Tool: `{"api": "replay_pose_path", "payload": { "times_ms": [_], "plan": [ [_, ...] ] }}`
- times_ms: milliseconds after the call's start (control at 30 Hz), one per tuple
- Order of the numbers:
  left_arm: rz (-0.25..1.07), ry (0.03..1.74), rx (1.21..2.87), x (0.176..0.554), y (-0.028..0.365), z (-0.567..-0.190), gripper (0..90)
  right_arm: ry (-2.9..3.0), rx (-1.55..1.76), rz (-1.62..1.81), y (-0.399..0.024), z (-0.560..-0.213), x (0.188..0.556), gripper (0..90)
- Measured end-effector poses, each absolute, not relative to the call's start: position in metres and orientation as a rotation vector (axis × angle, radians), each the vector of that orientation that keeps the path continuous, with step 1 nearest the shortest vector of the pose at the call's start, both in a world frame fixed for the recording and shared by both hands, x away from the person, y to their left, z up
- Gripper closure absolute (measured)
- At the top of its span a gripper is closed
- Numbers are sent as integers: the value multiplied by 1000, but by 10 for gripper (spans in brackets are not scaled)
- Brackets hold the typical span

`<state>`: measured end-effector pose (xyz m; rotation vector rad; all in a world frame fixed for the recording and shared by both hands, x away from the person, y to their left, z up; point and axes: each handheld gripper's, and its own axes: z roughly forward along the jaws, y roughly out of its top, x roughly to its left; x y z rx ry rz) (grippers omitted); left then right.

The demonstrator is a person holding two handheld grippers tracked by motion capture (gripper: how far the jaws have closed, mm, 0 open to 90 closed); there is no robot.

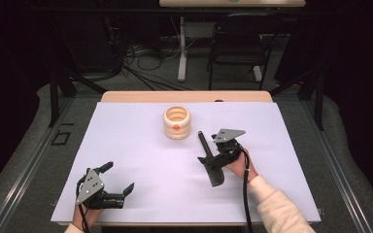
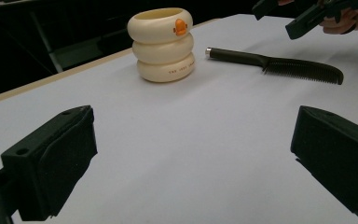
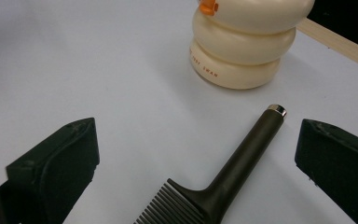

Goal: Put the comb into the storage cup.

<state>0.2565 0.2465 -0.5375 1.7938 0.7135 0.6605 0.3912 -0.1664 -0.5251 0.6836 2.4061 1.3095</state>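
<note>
A cream ringed cup (image 1: 177,122) with an orange mark stands upright at the back middle of the white sheet. A black comb (image 1: 209,158) lies flat just right of it, handle toward the cup. My right gripper (image 1: 209,148) hovers open over the comb. In the right gripper view the comb (image 3: 233,172) lies between the spread jaws of my right gripper (image 3: 198,140), untouched, with the cup (image 3: 247,42) beyond. My left gripper (image 1: 118,177) rests open at the front left, holding nothing. From the left gripper (image 2: 191,158) I see the cup (image 2: 162,44), the comb (image 2: 279,65) and the right gripper (image 2: 307,14).
The white sheet (image 1: 141,145) covers most of the wooden table (image 1: 184,96). Behind the table stand a dark chair (image 1: 238,43) and a white table leg (image 1: 181,48), with cables on the floor.
</note>
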Motion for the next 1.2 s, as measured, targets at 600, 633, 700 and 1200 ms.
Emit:
{"api": "replay_pose_path", "payload": {
  "times_ms": [600, 633, 700, 1200],
  "plan": [
    [657, 711, 1796, 257, 246, -538, 0, 2391, 717, 1296, -161, -525, 418, 231],
    [655, 710, 1796, 257, 246, -538, 0, 2394, 723, 1293, -161, -526, 420, 269],
    [653, 711, 1795, 257, 245, -538, 0, 2397, 730, 1281, -160, -527, 423, 327],
    [650, 711, 1797, 257, 245, -538, 0, 2427, 714, 1143, -149, -537, 441, 849]
  ]
}}
